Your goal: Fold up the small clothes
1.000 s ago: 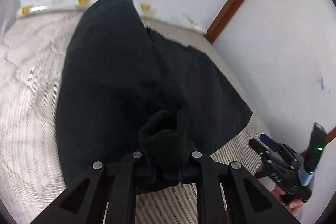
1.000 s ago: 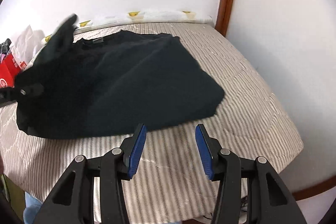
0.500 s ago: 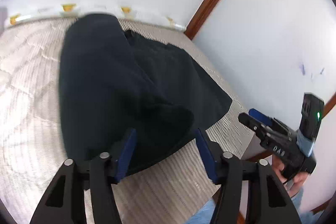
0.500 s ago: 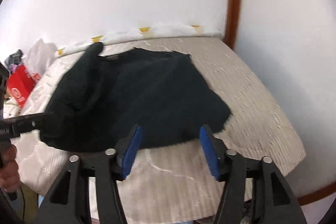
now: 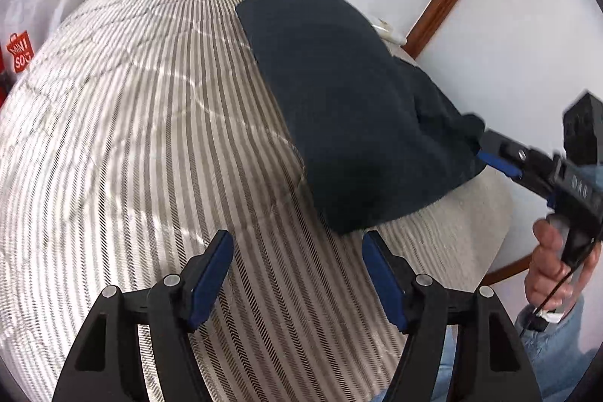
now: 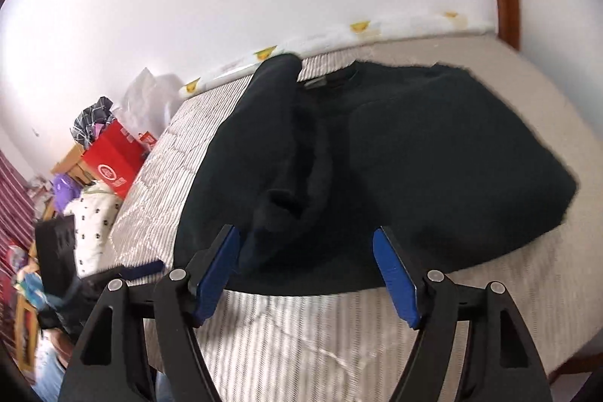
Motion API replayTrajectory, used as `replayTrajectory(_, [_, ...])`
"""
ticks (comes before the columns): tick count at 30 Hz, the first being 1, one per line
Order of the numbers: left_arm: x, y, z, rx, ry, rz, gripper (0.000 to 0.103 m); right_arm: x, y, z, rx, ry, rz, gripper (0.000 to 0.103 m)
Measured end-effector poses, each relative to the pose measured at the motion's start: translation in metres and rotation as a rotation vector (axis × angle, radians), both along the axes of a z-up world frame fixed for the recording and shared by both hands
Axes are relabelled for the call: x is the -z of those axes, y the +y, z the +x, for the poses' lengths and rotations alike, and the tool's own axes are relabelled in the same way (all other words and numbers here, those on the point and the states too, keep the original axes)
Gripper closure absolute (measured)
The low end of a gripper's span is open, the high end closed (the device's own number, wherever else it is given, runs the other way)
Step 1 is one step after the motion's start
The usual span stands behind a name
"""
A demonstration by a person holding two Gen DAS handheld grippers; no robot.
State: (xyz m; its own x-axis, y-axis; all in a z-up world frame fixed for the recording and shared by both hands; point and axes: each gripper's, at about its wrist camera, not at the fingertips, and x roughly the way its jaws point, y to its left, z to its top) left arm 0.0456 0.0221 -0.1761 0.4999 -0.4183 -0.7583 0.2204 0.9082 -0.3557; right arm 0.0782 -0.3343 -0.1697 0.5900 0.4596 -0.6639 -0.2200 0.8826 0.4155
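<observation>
Left claw (image 5: pixel 296 274) wide open, gripping nothing, low over the striped bed (image 5: pixel 150 138). Black sweater (image 5: pixel 358 108) lying ahead and to the right of it, near hem just beyond the right finger, not touching. Right claw (image 6: pixel 307 272) open too, both pads at the near hem of the sweater (image 6: pixel 414 157); contact unclear. Long axis running away from this claw, collar (image 6: pixel 331 81) pointing to the far wall. 1 sleeve (image 6: pixel 279 145) folded over the body, cuff toward the claw. Red bag (image 6: pixel 113 162) far left.
</observation>
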Motion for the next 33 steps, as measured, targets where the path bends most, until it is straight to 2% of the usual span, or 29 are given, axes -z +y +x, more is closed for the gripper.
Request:
replayTrajectory(3, [0.000, -0.006, 0.001, 0.016, -0.037, -0.014, 0.034, 0.010, 0.011, 0.016, -0.016, 0.027, 0.039, 0.030])
replayTrajectory(7, [0.001, -0.013, 0.008, 0.025, -0.036, -0.036, 0.034, 0.025, 0.025, 0.043, 0.013, 0.062, 0.049, 0.032])
replayTrajectory(9, [0.000, -0.023, 0.014, 0.028, -0.036, -0.038, 0.034, 0.032, 0.032, 0.055, 0.011, 0.080, 0.073, 0.046])
replayTrajectory(10, [-0.001, -0.025, 0.015, 0.027, -0.038, -0.042, 0.034, 0.033, 0.033, 0.058, 0.010, 0.084, 0.086, 0.049])
replayTrajectory(13, [-0.002, -0.035, 0.021, 0.031, -0.036, -0.040, 0.034, 0.031, 0.036, 0.067, 0.004, 0.058, 0.089, 0.067])
replayTrajectory(14, [-0.002, -0.039, 0.022, 0.034, -0.037, -0.032, 0.034, 0.028, 0.036, 0.068, 0.000, 0.041, 0.066, 0.083])
replayTrajectory(20, [-0.004, -0.067, 0.029, 0.050, -0.043, 0.022, 0.034, -0.005, 0.007, 0.057, 0.044, -0.146, -0.055, 0.088])
replayTrajectory(25, [-0.008, -0.097, 0.033, 0.088, -0.045, 0.062, 0.034, -0.029, -0.039, 0.056, 0.132, -0.244, -0.141, 0.089])
replayTrajectory(33, [-0.010, -0.144, 0.037, 0.136, -0.082, 0.110, 0.034, -0.017, -0.130, 0.063, 0.309, -0.233, -0.192, 0.089])
